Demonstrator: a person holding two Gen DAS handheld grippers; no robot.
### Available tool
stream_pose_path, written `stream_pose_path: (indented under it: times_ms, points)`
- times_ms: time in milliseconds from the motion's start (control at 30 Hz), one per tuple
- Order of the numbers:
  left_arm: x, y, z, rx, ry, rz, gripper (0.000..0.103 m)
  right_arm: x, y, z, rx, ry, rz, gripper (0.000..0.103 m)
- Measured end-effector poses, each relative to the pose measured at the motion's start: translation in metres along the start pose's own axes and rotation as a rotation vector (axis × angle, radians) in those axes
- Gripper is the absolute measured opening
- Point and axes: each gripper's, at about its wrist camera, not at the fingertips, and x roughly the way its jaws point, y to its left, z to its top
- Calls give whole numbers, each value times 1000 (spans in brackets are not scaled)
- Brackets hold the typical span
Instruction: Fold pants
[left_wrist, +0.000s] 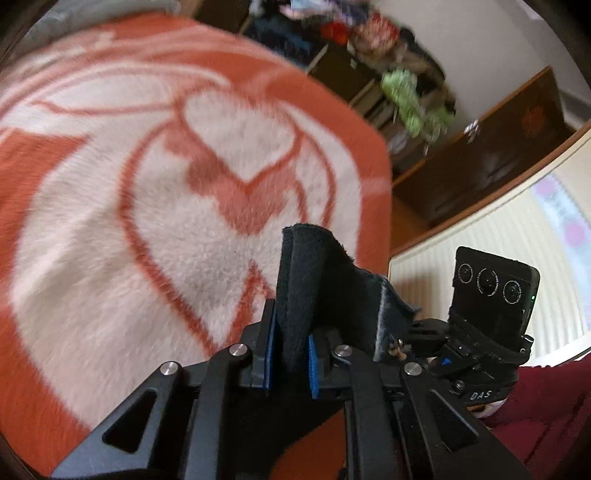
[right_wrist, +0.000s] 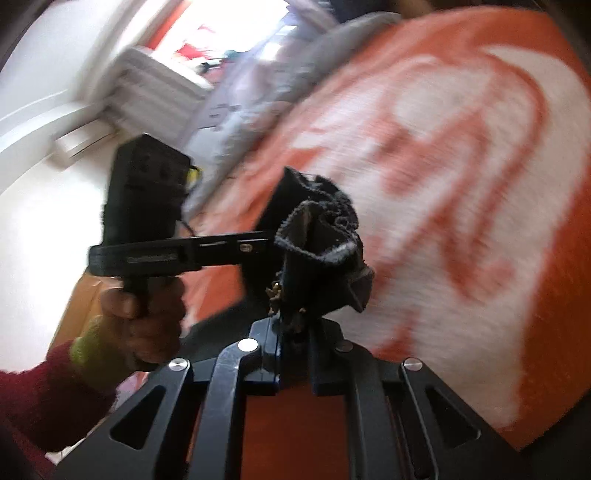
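Observation:
The pants (left_wrist: 314, 280) are dark, fuzzy fabric, bunched up and held above an orange-and-white blanket (left_wrist: 147, 184). My left gripper (left_wrist: 291, 356) is shut on a folded edge of them, its blue pads (left_wrist: 269, 354) pressing the cloth from both sides. The fabric runs right toward the other gripper's body (left_wrist: 491, 321). In the right wrist view my right gripper (right_wrist: 295, 339) is shut on a crumpled bunch of the pants (right_wrist: 317, 236). The left gripper's body (right_wrist: 184, 251) shows side-on to its left, held by a hand (right_wrist: 144, 317).
The blanket (right_wrist: 461, 184) covers a bed that fills most of both views. A white radiator (left_wrist: 480, 258) and dark wooden furniture (left_wrist: 498, 158) stand to the right, and cluttered shelves (left_wrist: 369, 44) behind. Grey bedding (right_wrist: 277, 85) lies at the bed's far end. A maroon sleeve (right_wrist: 37, 398) is low left.

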Motion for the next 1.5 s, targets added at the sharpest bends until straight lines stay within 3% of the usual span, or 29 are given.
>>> stream_pose_path:
  times_ms: [200, 400, 633, 867, 967, 1033, 1167, 1300, 1500]
  points:
    - [-78, 0, -32, -49, -163, 19, 13, 24, 68, 3, -195, 70, 113, 12]
    - [-125, 22, -84, -138, -250, 75, 10, 71, 106, -15, -297, 179, 143, 12]
    - [-131, 69, -149, -313, -289, 120, 10, 135, 121, -38, -364, 331, 102, 12]
    - [-124, 98, -189, -441, -307, 144, 11, 174, 119, -56, -378, 420, 46, 17]
    - [-124, 106, -205, -505, -324, 162, 18, 178, 119, -63, -385, 442, 39, 21]
    - [-125, 109, -214, -545, -338, 179, 26, 184, 120, -66, -377, 469, 50, 37]
    - [-139, 105, -237, -600, -404, 250, 41, 186, 135, -78, -436, 495, 64, 55]
    - [-159, 94, -262, -640, -479, 294, 55, 187, 147, -81, -461, 517, 91, 57]
    - [-193, 83, -297, -707, -584, 323, 62, 183, 164, -84, -505, 522, 133, 57]
